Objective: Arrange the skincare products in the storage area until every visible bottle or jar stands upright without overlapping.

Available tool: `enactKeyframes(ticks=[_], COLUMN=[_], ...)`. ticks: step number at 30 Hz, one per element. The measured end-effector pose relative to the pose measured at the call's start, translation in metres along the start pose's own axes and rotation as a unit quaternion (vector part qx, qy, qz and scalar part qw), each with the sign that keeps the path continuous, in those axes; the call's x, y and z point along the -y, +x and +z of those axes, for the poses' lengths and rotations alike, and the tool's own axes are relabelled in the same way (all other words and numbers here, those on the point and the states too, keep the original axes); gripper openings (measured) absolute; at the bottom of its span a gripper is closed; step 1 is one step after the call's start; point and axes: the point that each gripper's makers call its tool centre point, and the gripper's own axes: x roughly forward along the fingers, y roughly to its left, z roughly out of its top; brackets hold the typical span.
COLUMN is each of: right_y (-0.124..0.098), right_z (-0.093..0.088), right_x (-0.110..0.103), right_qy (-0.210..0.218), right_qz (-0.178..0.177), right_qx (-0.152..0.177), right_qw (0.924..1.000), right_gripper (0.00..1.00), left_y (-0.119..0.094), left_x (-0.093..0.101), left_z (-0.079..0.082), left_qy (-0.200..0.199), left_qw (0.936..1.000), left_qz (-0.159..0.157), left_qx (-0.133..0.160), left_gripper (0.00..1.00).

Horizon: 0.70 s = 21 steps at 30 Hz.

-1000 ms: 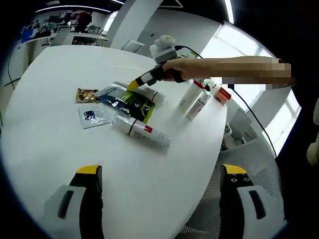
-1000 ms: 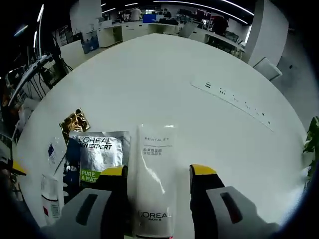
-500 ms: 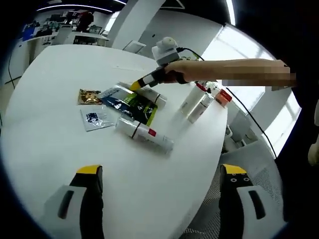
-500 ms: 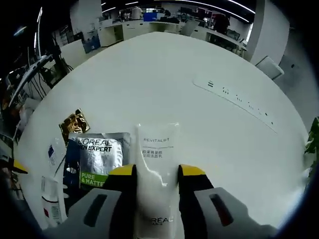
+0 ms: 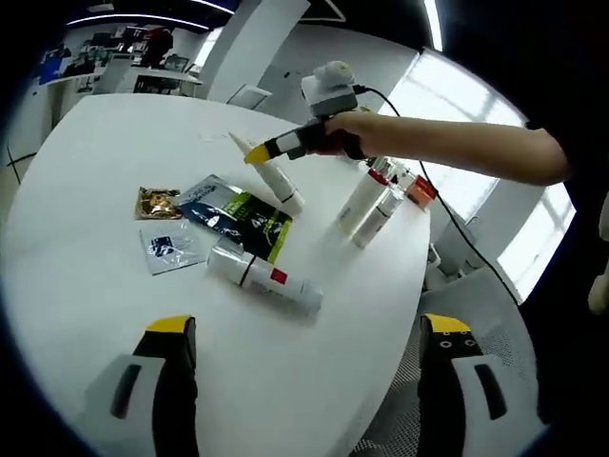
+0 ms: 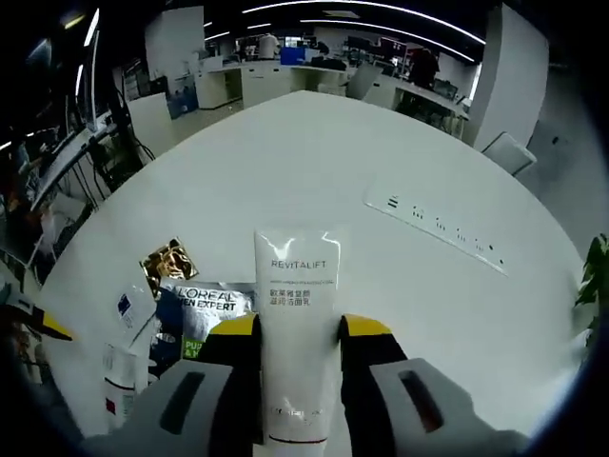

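Note:
My right gripper [image 6: 297, 328] is shut on a white Revitalift tube [image 6: 297, 305] and holds it off the white table [image 6: 314, 162]. In the left gripper view, that gripper [image 5: 285, 146] reaches in from the right with the tube [image 5: 274, 175] slanting down from it. A white tube with a red band [image 5: 265, 277] lies flat nearby. Two white bottles [image 5: 367, 202] stand upright near the far edge, beside red-capped items [image 5: 420, 189]. My left gripper [image 5: 309, 328] hangs open over bare tabletop, well short of the products.
A dark and green L'Oreal sachet [image 5: 238, 209], a gold sachet [image 5: 157, 202] and a small blue-printed sachet [image 5: 169, 248] lie flat. The same sachets, L'Oreal [image 6: 205, 309] and gold [image 6: 169, 262], lie under the lifted tube. A printed strip [image 6: 442, 228] lies farther off. A mesh chair [image 5: 476, 305] stands past the table's edge.
My right gripper closed on the Revitalift tube, then lifted it off the table and the sachets. The left gripper stayed open and barely moved.

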Motion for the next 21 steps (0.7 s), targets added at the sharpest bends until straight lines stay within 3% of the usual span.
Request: enactKeyframes(ticks=[5,10,21], right_y=[-0.022,-0.039,-0.089], right_z=[0.018,0.026,0.015], right_x=[-0.008,-0.014,-0.032], right_qy=[-0.001,0.009,0.040], right_qz=[0.005,0.003,-0.005], right_qx=[0.040,0.076,0.135], right_qw=[0.9992,0.9971,0.9900], right_gripper=[0.31,0.31,0.30], left_y=[0.007,0.008,0.006], left_x=[0.003,0.010,0.039], left_z=[0.004,0.019,0.049], left_qy=[0.001,0.008,0.072], left_qw=[1.0000,0.9998,0.9970], left_qz=[0.002,0.005,-0.004], left_qx=[0.004,0.017,0.027], left_gripper=[0.90,0.90,0.90])
